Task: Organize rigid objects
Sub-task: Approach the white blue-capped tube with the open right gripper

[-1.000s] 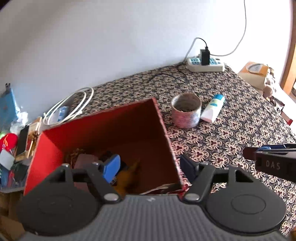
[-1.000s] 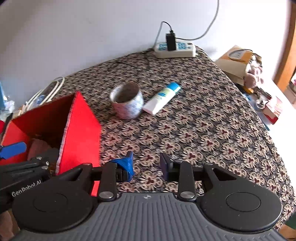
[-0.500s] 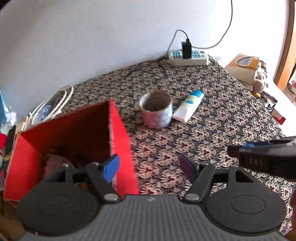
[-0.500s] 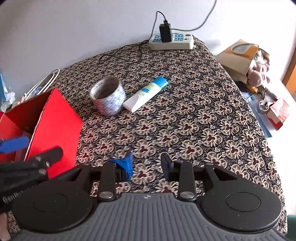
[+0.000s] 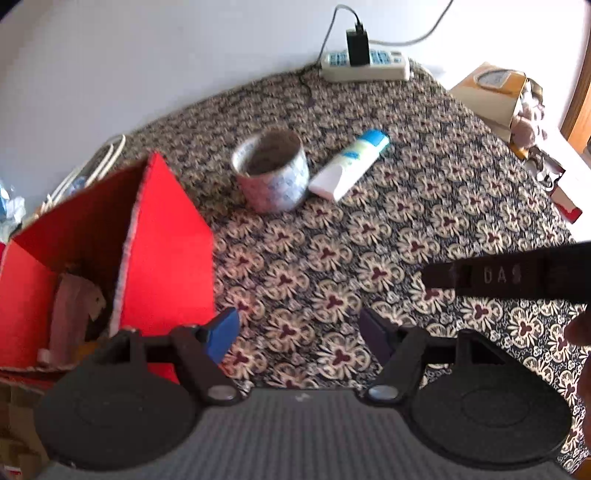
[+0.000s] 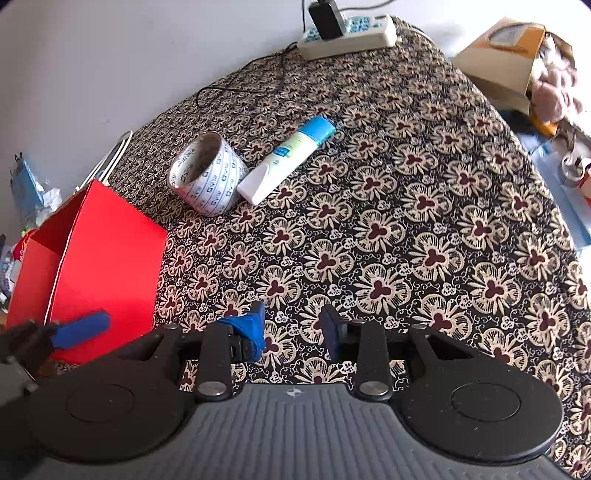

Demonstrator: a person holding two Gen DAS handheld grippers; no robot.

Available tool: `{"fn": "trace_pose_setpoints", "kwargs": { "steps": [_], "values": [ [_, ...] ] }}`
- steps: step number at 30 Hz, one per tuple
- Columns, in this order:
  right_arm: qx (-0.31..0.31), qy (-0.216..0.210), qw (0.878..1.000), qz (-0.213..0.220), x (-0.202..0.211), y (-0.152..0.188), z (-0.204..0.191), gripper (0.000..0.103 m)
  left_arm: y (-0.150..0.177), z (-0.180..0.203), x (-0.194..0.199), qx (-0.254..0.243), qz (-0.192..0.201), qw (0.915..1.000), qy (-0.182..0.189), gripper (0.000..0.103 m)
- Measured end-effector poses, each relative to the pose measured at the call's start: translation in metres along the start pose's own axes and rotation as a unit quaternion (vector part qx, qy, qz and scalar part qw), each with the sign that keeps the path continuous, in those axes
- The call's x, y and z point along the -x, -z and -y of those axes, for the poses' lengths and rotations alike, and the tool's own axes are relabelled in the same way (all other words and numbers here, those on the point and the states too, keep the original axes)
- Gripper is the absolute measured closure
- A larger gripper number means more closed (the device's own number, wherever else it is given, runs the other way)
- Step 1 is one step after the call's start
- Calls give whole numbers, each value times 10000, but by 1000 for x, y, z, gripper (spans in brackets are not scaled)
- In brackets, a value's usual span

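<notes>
Only our left wrist view looks into the red box (image 5: 92,236). Tape roll (image 6: 207,173) and tube (image 6: 288,158) touch. Left gripper (image 5: 299,334) gapes wide, right gripper (image 6: 295,328) narrower; both empty.

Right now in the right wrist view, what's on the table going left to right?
red box → tape roll → white tube with blue cap → power strip

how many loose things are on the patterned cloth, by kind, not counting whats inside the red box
tape roll: 1
white tube with blue cap: 1
red box: 1
power strip: 1
total: 4
</notes>
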State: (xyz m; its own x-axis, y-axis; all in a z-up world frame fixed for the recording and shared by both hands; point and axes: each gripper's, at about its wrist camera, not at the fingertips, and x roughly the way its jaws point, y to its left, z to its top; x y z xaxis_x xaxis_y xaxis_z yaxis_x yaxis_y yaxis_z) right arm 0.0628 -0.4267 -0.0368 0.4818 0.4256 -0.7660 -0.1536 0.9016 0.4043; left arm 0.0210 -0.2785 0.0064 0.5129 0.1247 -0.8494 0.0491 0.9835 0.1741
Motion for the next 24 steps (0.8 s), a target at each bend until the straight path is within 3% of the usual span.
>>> {"fn": "trace_pose_setpoints", "kwargs": {
  "steps": [9, 14, 24],
  "values": [
    [10, -159, 9998, -156, -6, -3, 23, 87, 13, 34, -27, 26, -510, 9984, 235, 31],
    [-1, -206, 9994, -276, -15, -8, 32, 87, 10, 36, -39, 215, -674, 9974, 148, 31],
    [-82, -431, 9989, -174, -29, -14, 30, 87, -14, 29, -55, 328, -542, 9980, -65, 31]
  ]
}}
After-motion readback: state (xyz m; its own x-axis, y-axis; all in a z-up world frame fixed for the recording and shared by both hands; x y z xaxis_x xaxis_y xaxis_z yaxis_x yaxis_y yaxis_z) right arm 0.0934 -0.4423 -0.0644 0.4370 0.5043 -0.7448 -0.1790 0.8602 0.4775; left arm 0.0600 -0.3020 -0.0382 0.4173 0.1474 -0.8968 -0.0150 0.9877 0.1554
